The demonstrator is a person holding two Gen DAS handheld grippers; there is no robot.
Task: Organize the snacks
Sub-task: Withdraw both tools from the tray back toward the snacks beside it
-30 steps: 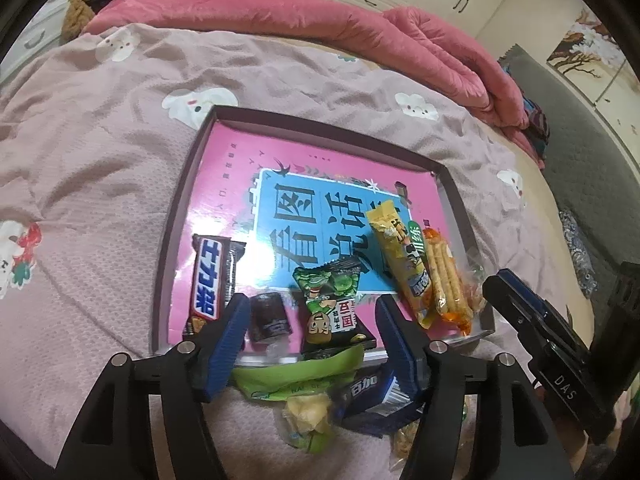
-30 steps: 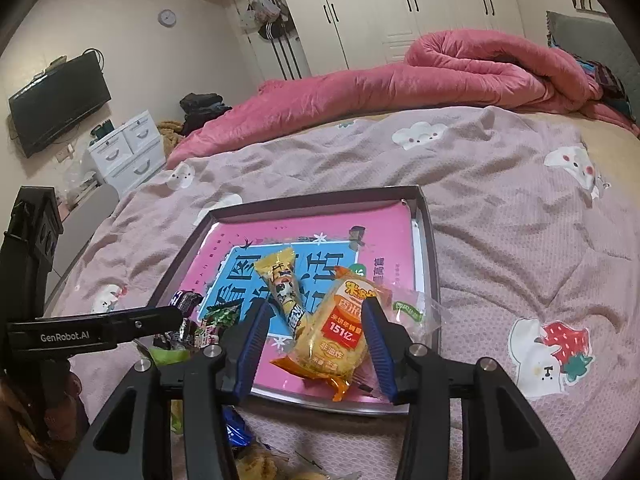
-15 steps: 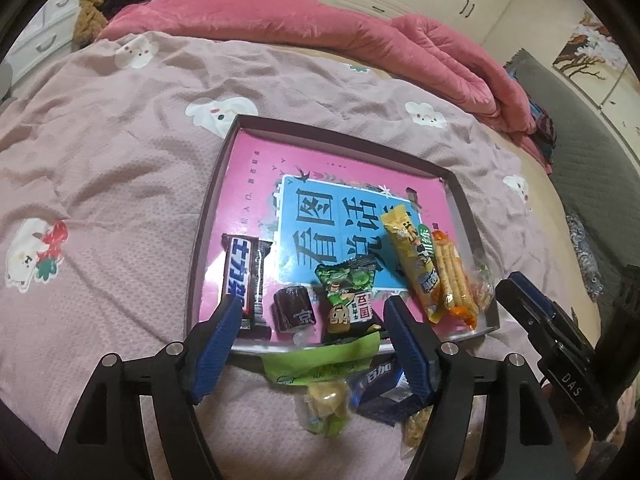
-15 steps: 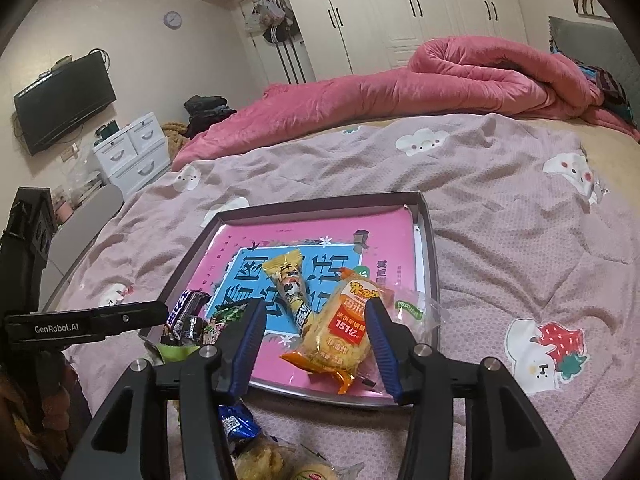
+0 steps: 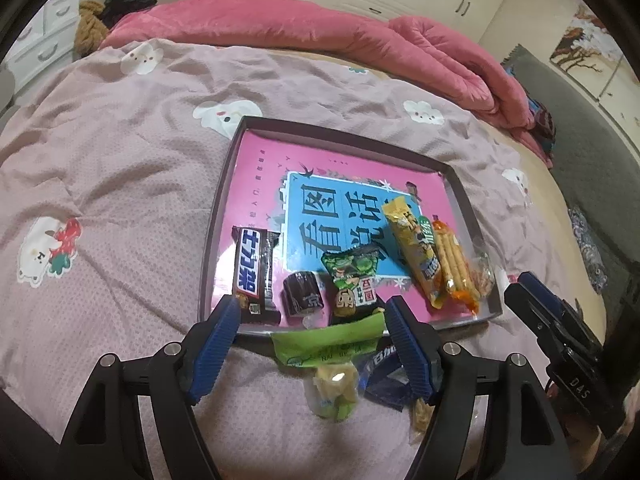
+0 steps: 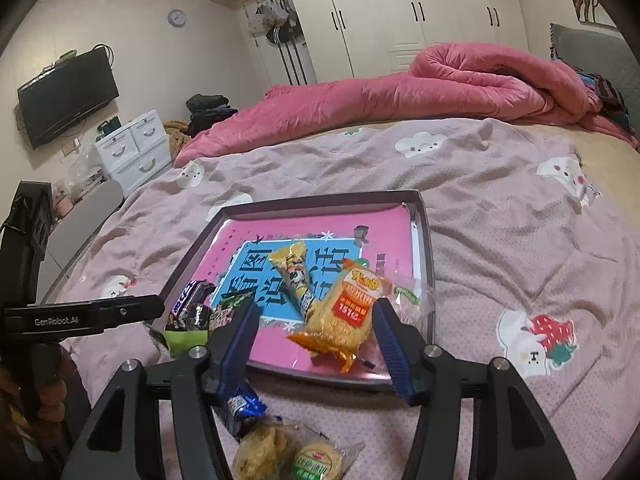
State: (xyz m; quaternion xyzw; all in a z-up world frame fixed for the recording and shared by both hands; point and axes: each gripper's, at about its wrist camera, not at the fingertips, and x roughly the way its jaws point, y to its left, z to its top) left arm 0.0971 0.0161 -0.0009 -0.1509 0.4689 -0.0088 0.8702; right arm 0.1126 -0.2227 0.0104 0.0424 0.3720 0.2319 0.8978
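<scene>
Bed: pink sheet [image 5: 120, 184] bears shallow tray [image 5: 218, 240], near edge toward both hands for short reach.
Tray: snacks [image 5: 416, 252] in a row along near edge.
Unsorted: green pack [image 5: 328, 346] just outside.
Left gripper [image 5: 310, 344]: fingers wide, empty.
Right gripper [image 6: 316, 338]: fingers opening around orange cracker pack [image 6: 346, 316], probably releasing it.

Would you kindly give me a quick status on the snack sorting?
Left gripper open, empty; right gripper opening off orange cracker pack. Six snacks in tray; green packet and others still outside. Nothing blocking.
</scene>
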